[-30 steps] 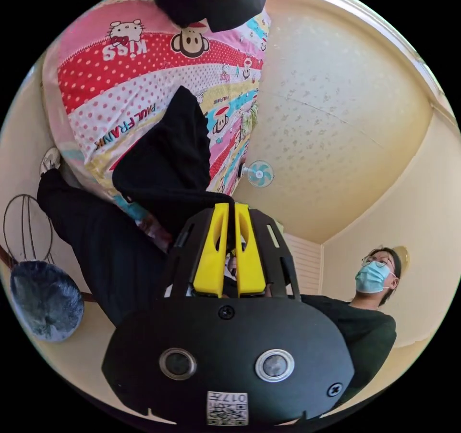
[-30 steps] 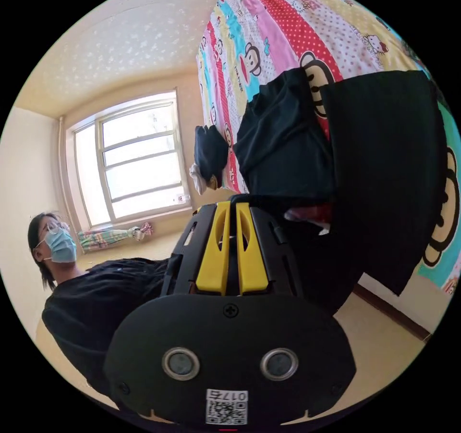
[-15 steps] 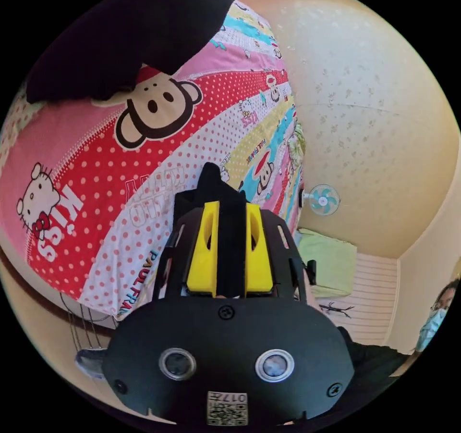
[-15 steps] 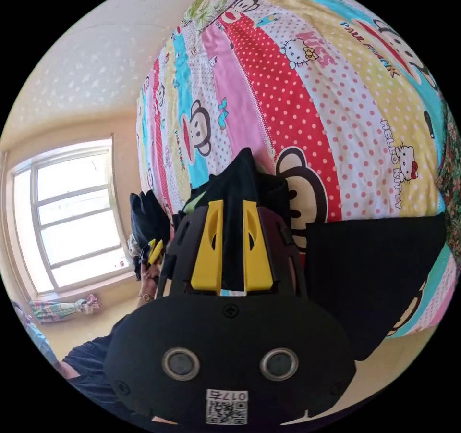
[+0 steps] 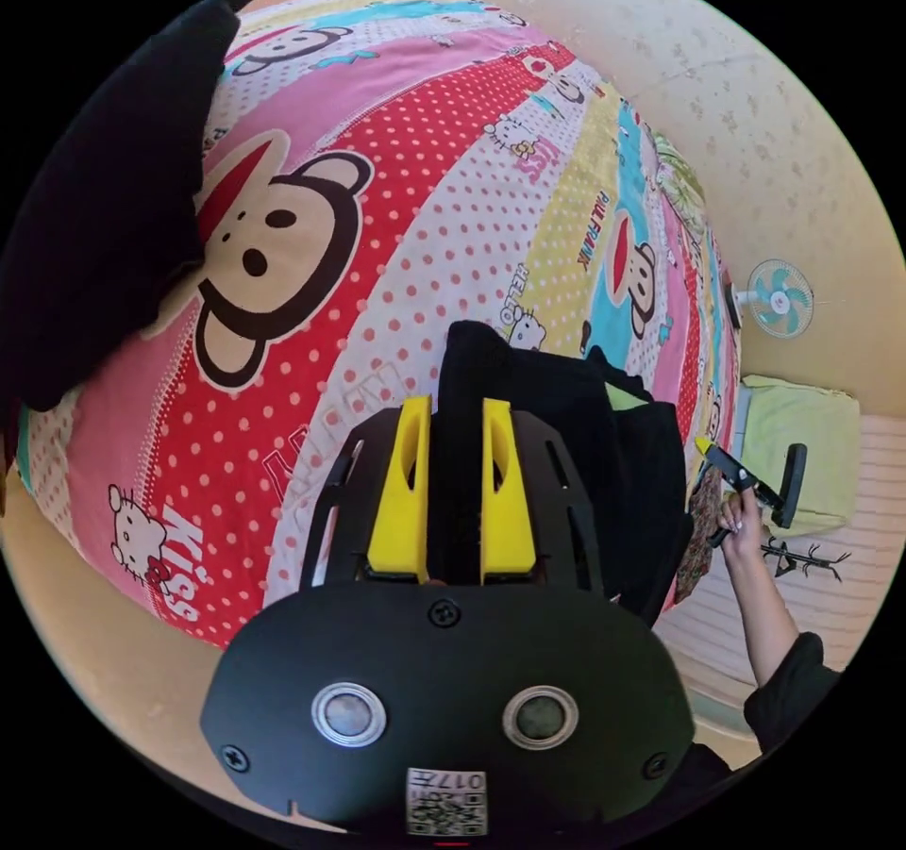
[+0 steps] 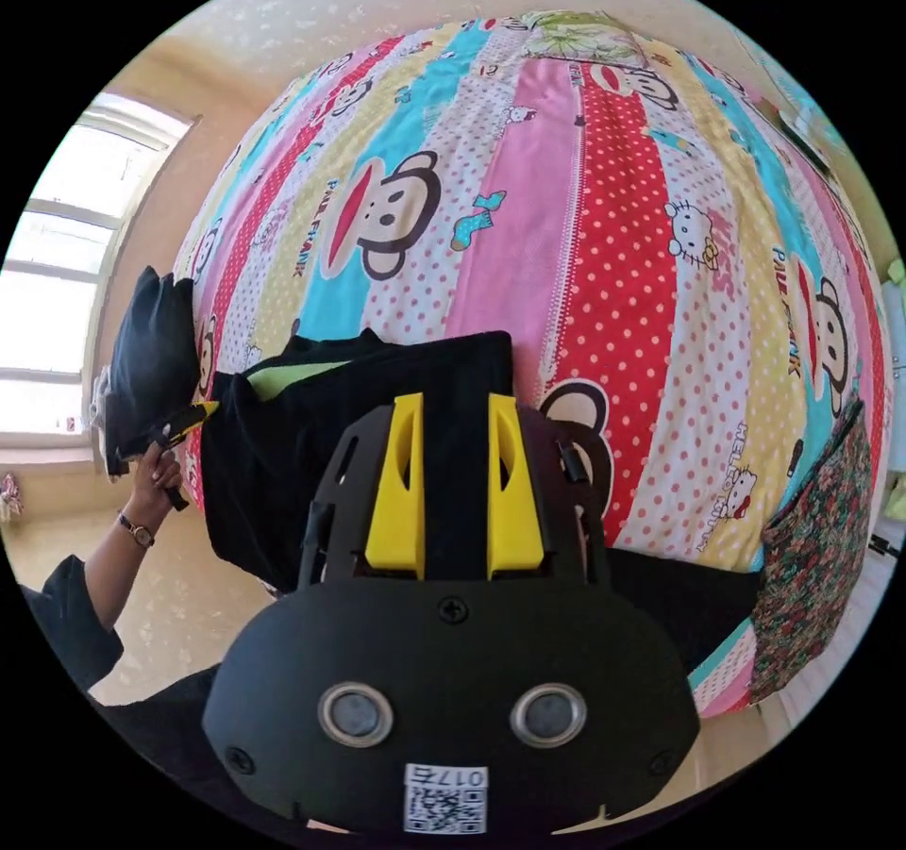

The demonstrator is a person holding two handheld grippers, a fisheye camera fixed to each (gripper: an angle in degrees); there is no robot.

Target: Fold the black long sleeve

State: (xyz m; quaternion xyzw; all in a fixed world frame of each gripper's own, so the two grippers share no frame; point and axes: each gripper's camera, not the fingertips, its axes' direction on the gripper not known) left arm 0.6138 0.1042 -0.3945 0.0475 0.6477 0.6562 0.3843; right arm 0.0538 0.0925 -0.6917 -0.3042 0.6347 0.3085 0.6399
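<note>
**Black long sleeve half-folded at the bed's near edge, a claw on each end**

Black long sleeve (image 6: 311, 435) lies bunched on the cartoon-print bed (image 6: 604, 227), right at the edge nearest me, with part of it draping over that edge. Its long axis runs along the edge, from one claw to the other.

My right claw (image 6: 455, 416) has its yellow jaws slightly apart with dark cloth standing between them; I judge it clamped on the shirt's end. My left claw (image 5: 451, 416) looks the same, with a ridge of black cloth pinched between its jaws. In the right gripper view I can see the left claw out at the shirt's other end, beside a separate dark pile (image 6: 151, 359) on the bed.

The shirt sits directly ahead of both claws, stretching away from the edge toward the bed's middle. Neither hand is clearly nearer; each owns one end. I judge the next move to be laying the held fold forward, away from the edge, keeping both ends level.
</note>
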